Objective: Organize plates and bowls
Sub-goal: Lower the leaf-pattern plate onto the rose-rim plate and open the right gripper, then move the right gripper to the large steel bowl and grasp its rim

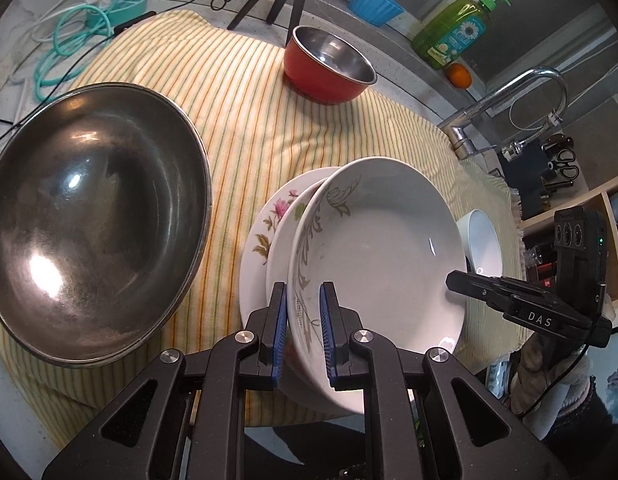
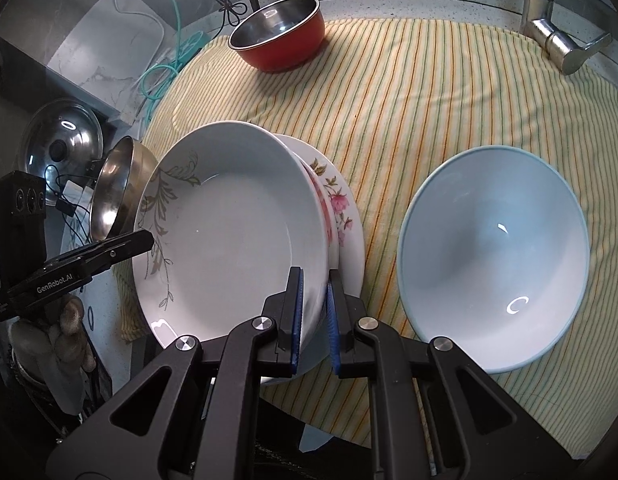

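Left gripper [image 1: 303, 328] and right gripper [image 2: 314, 312] each clamp opposite rims of the deep plate [image 1: 381, 264], lower centre, over the flowered plate [image 1: 265, 232] on the striped towel [image 1: 249, 120].

Your right claw [image 2: 314, 316] is clamped on the near rim of the leaf-patterned white plate [image 2: 229, 236], which sits on the pink-flowered plate [image 2: 343, 208]. Your left claw [image 2: 143, 240] meets the same plate's left rim. A pale blue bowl [image 2: 493, 256] rests to the right on the striped cloth [image 2: 409, 92]; a red pot [image 2: 281, 36] stands farther back.
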The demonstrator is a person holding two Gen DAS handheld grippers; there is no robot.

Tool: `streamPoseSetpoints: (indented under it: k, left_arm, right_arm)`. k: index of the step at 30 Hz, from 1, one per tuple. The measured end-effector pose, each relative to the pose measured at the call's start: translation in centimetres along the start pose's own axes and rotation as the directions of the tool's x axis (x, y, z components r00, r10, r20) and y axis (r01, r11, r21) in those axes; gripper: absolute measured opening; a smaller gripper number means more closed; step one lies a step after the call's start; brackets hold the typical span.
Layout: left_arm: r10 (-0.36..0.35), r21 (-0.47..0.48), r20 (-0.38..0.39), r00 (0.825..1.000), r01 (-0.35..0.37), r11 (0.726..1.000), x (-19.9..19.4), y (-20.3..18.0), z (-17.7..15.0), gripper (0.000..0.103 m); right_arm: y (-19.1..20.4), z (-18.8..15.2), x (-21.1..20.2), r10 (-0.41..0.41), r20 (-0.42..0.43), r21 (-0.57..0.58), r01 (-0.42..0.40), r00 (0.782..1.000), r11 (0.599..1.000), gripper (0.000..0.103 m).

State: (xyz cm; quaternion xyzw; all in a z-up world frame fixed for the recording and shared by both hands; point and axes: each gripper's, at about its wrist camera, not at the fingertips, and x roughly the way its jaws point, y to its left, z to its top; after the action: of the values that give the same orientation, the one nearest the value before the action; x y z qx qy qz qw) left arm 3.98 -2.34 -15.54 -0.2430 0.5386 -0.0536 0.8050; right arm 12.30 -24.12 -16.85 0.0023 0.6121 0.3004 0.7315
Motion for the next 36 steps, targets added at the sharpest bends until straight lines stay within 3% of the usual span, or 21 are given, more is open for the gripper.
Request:
streamPoseSetpoints:
  k: [11,17,21,22,23,24,25,26,36]
  left_arm:
    - [0.001,-0.004,-0.020,1.000,-0.001,1.000,0.4,0.2,0.1,0.014]
    - [0.008,-0.002,-0.033,0.999,-0.008,1.000,0.8,0.1,0.1,0.014]
    - [0.010,-0.004,-0.025,1.000,-0.010,1.000,0.5,0.1,0.3,0.016]
    - [0.018,0.001,-0.020,1.000,-0.018,1.000,0.4,0.0,0.3,0.020]
    - [0.025,0.011,-0.014,1.000,-0.025,1.000,0.4,-0.1,0.5,0.029]
    - [0.019,0.013,-0.015,1.000,-0.018,1.000,0.3,-0.2,0.5,0.041]
    - [0.017,0.010,-0.016,1.000,-0.017,1.000,0.2,-0.2,0.6,0.047]
    - [0.021,0.012,-0.009,1.000,-0.021,1.000,0.0,-0.3,0.6,0.052]
    - [0.012,0.045,0.092,0.996,-0.017,0.999,-3.2,-0.9,0.8,0.053]
  right_arm:
    - [1.1,0.1,0.2,-0.068,0.001,-0.073,0.068,0.998,0.995,0.014]
    - [1.9,0.1,0.6,-0.103,0.004,-0.120,0.103,0.995,0.987,0.022]
    - [2.3,0.1,0.7,-0.096,0.008,-0.136,0.096,0.995,0.986,0.033]
    - [2.4,0.1,0.5,-0.092,0.019,-0.140,0.094,0.996,0.986,0.043]
    - [2.6,0.1,0.2,-0.092,0.029,-0.143,0.095,0.995,0.985,0.057]
    - [2.8,0.1,-0.1,-0.088,0.044,-0.150,0.094,0.995,0.984,0.063]
    - [3.1,0.1,-0.4,-0.087,0.055,-0.156,0.095,0.995,0.983,0.071]
    - [3.3,0.2,-0.7,-0.089,0.068,-0.163,0.099,0.994,0.982,0.072]
    - [4.0,1.5,-3.8,-0.007,0.149,-0.135,0.027,0.989,0.990,0.080]
